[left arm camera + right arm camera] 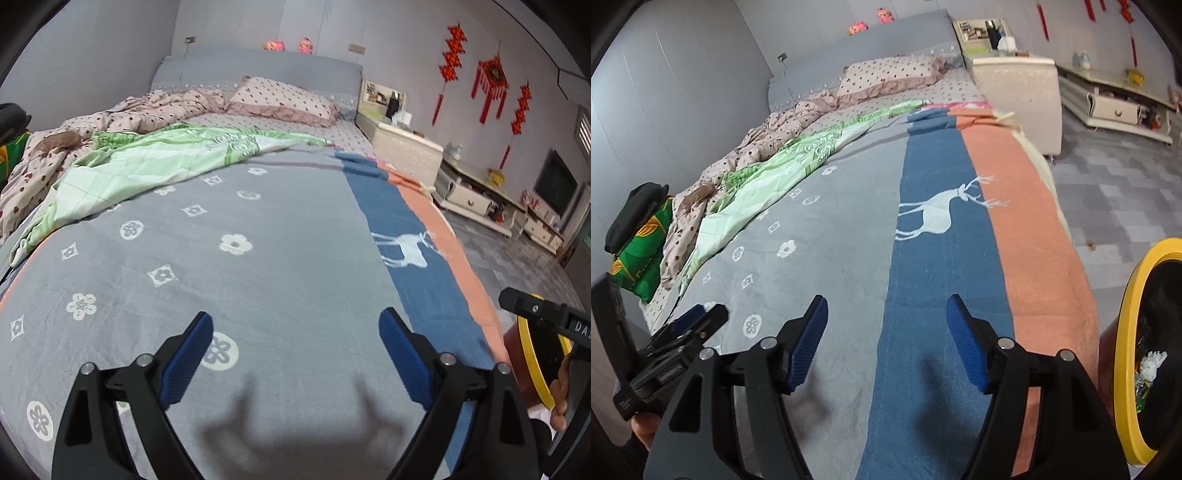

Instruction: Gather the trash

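Bed [258, 258] fills both views, foot end nearest me, grey-blue-orange blanket [923, 258] spread flat on it, green quilt [147, 162] and spotted duvet [74, 140] bunched at the far left. Tiled floor [1108, 192] runs open along the bed's right side up to the white nightstand [1015, 92] and low cabinet [1108, 99].

Yellow-rimmed bin [1126, 350] sits just beside the bed's right edge, near my right gripper [886, 332]; crumpled trash [1150, 363] already lies inside it. Step looks like between pickups or done: no loose trash visible on the blanket in front of me, can't tell about the folds far left.

Left gripper [295, 343] spread wide, nothing between the pads, hovering over grey blanket. Right gripper also released and empty, over the blue stripe. Both cast shadows on the cloth just below.

Next move, my guess: scan the bedding and floor for more litter. Plenty of room over the flat blanket; watch the bin rim on the right and the other gripper close alongside.
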